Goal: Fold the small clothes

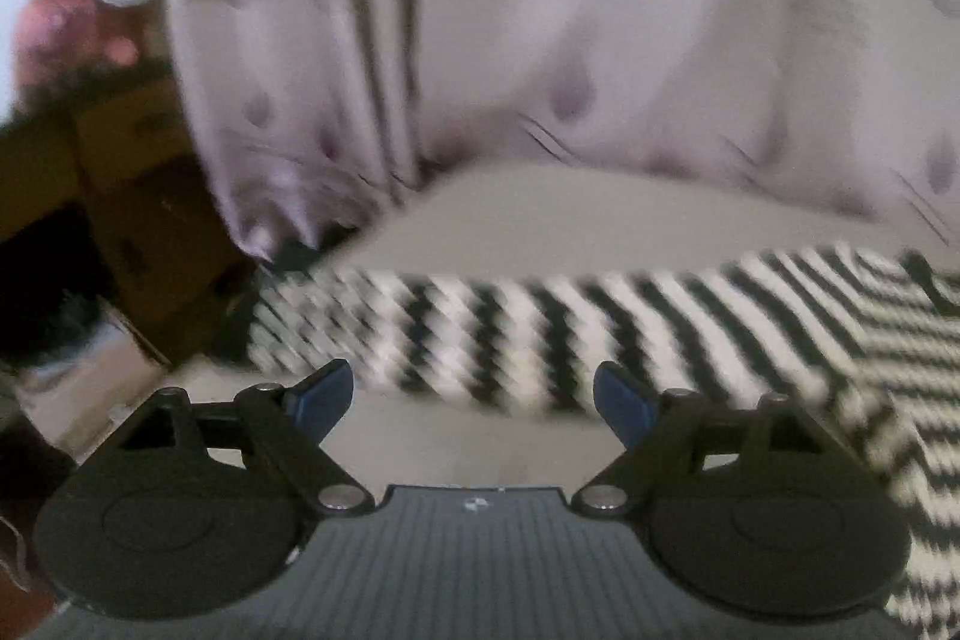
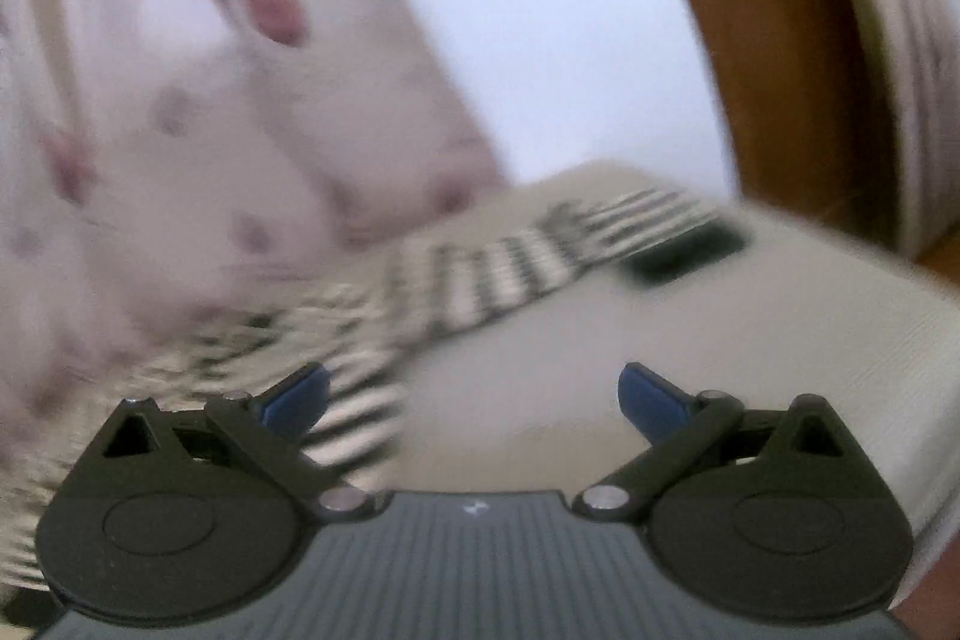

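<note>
A black-and-white striped garment (image 1: pixel 540 334) lies flat on a pale cushioned surface (image 1: pixel 510 220). In the left wrist view its sleeve stretches across just ahead of my left gripper (image 1: pixel 473 397), which is open and empty above the surface. In the right wrist view the same striped garment (image 2: pixel 480 274) runs from lower left to a dark cuff (image 2: pixel 684 253) at the far right. My right gripper (image 2: pixel 474 400) is open and empty, its left finger (image 2: pixel 297 397) over the garment's edge. Both views are motion-blurred.
A pale curtain with purple spots (image 1: pixel 540 28) hangs close behind the surface and also shows in the right wrist view (image 2: pixel 180 130). Brown cardboard boxes (image 1: pixel 138 196) stand at the left. A wooden frame (image 2: pixel 780 40) stands at the right.
</note>
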`<state>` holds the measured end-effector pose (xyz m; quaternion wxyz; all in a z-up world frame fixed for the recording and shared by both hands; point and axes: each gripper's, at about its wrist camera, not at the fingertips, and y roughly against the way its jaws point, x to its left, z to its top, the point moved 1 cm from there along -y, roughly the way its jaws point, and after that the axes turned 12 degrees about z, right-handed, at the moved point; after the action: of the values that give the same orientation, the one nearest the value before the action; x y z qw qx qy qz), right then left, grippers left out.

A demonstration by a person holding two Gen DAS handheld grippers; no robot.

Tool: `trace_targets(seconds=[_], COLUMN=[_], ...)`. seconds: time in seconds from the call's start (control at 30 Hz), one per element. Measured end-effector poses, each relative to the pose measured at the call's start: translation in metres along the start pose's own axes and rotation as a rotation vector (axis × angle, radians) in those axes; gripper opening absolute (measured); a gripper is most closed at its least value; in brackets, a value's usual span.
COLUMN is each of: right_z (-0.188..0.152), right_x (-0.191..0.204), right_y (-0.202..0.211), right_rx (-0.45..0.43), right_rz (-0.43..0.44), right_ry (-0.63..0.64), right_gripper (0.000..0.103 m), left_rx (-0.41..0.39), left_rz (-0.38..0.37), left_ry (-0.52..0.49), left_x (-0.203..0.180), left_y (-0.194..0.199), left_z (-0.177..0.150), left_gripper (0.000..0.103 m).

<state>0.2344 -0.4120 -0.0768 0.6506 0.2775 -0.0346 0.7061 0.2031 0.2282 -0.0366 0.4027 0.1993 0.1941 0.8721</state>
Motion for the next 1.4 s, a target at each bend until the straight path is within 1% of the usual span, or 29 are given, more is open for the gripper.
trace_targets(seconds=[0.1, 0.23, 0.3, 0.37, 0.4, 0.43, 0.47, 0.5, 0.53, 0.57, 0.6, 0.63, 0.67, 0.73, 0.8, 0.83, 0.93, 0.97, 1.0, 1.03, 1.07, 1.1, 1.13, 1.17, 1.2, 1.27, 1.3, 1.33, 1.4], right_z=[0.017, 0.025, 0.027, 0.027, 0.032, 0.038, 0.045, 0.053, 0.062, 0.074, 0.084, 0.1, 0.117, 0.142, 0.157, 0.159, 0.159, 0.154, 0.148, 0.143, 0.136, 0.126, 0.112, 0.1, 0.08, 0.052, 0.039, 0.032, 0.023], right_x=[-0.021, -0.028, -0.036, -0.046, -0.053, -0.061, -0.068, -0.075, -0.082, -0.091, -0.1, -0.111, -0.125, -0.16, -0.208, -0.223, -0.255, -0.264, -0.264, -0.258, -0.245, -0.225, -0.202, -0.181, -0.152, -0.114, -0.099, -0.093, -0.089], right_y=[-0.039, -0.085, -0.109, -0.129, -0.134, -0.139, -0.145, -0.15, -0.153, -0.153, -0.147, -0.139, -0.131, -0.11, -0.089, -0.084, -0.061, -0.053, -0.045, -0.039, -0.04, -0.042, -0.044, -0.048, -0.049, -0.057, -0.067, -0.074, -0.093], right_rx=[0.063, 0.179, 0.25, 0.329, 0.339, 0.34, 0.366, 0.379, 0.382, 0.355, 0.313, 0.251, 0.179, 0.017, -0.141, -0.167, -0.246, -0.271, -0.285, -0.276, -0.224, -0.132, -0.045, 0.006, 0.068, 0.158, 0.227, 0.269, 0.324], right_rz=[-0.094, -0.13, -0.129, -0.165, -0.156, -0.131, -0.129, -0.145, -0.154, -0.138, -0.107, -0.064, -0.043, -0.012, 0.002, -0.002, -0.127, -0.137, -0.131, -0.105, -0.063, -0.031, -0.013, 0.012, 0.067, 0.119, 0.112, 0.104, 0.036], right_ry=[0.196, 0.5, 0.612, 0.689, 0.691, 0.672, 0.655, 0.647, 0.615, 0.535, 0.448, 0.338, 0.218, -0.059, -0.385, -0.46, -0.532, -0.563, -0.548, -0.476, -0.355, -0.208, -0.058, 0.067, 0.248, 0.481, 0.568, 0.604, 0.648], right_gripper=[0.103, 0.103, 0.1, 0.074, 0.073, 0.068, 0.052, 0.041, 0.023, 0.014, 0.014, 0.014, 0.014, 0.014, 0.014, 0.014, 0.015, 0.017, 0.019, 0.026, 0.043, 0.054, 0.073, 0.076, 0.075, 0.076, 0.076, 0.076, 0.076], left_rx=[0.014, 0.022, 0.023, 0.037, 0.037, 0.036, 0.037, 0.036, 0.034, 0.03, 0.027, 0.025, 0.027, 0.029, 0.027, 0.026, 0.013, 0.009, 0.006, 0.006, 0.008, 0.01, 0.013, 0.015, 0.017, 0.015, 0.013, 0.009, -0.001], left_rz=[-0.011, -0.011, 0.0, 0.021, 0.029, 0.037, 0.045, 0.053, 0.059, 0.064, 0.068, 0.07, 0.072, 0.071, 0.072, 0.073, 0.085, 0.089, 0.09, 0.089, 0.088, 0.086, 0.083, 0.08, 0.079, 0.081, 0.084, 0.088, 0.099], left_ry=[-0.037, -0.092, -0.11, -0.137, -0.144, -0.151, -0.16, -0.165, -0.169, -0.174, -0.181, -0.183, -0.183, -0.181, -0.181, -0.184, -0.201, -0.206, -0.208, -0.207, -0.205, -0.201, -0.198, -0.195, -0.193, -0.195, -0.199, -0.203, -0.216], left_x=[-0.02, -0.038, -0.038, -0.043, -0.045, -0.045, -0.047, -0.049, -0.05, -0.051, -0.053, -0.053, -0.053, -0.053, -0.053, -0.052, -0.054, -0.054, -0.054, -0.054, -0.054, -0.054, -0.054, -0.053, -0.053, -0.054, -0.054, -0.054, -0.056], left_y=[-0.002, -0.003, -0.005, -0.009, -0.009, -0.008, -0.008, -0.007, -0.007, -0.006, -0.006, -0.006, -0.006, -0.007, -0.007, -0.007, -0.006, -0.006, -0.005, -0.006, -0.006, -0.006, -0.006, -0.006, -0.006, -0.006, -0.006, -0.005, -0.004], left_z=[-0.027, -0.045, -0.044, -0.043, -0.042, -0.041, -0.041, -0.041, -0.041, -0.041, -0.042, -0.042, -0.042, -0.041, -0.042, -0.042, -0.042, -0.042, -0.042, -0.042, -0.043, -0.043, -0.042, -0.042, -0.042, -0.042, -0.042, -0.042, -0.043], left_gripper=[0.087, 0.088, 0.094, 0.099, 0.1, 0.102, 0.103, 0.103, 0.103, 0.103, 0.103, 0.103, 0.103, 0.103, 0.103, 0.103, 0.103, 0.103, 0.103, 0.103, 0.103, 0.103, 0.103, 0.103, 0.103, 0.103, 0.103, 0.103, 0.103])
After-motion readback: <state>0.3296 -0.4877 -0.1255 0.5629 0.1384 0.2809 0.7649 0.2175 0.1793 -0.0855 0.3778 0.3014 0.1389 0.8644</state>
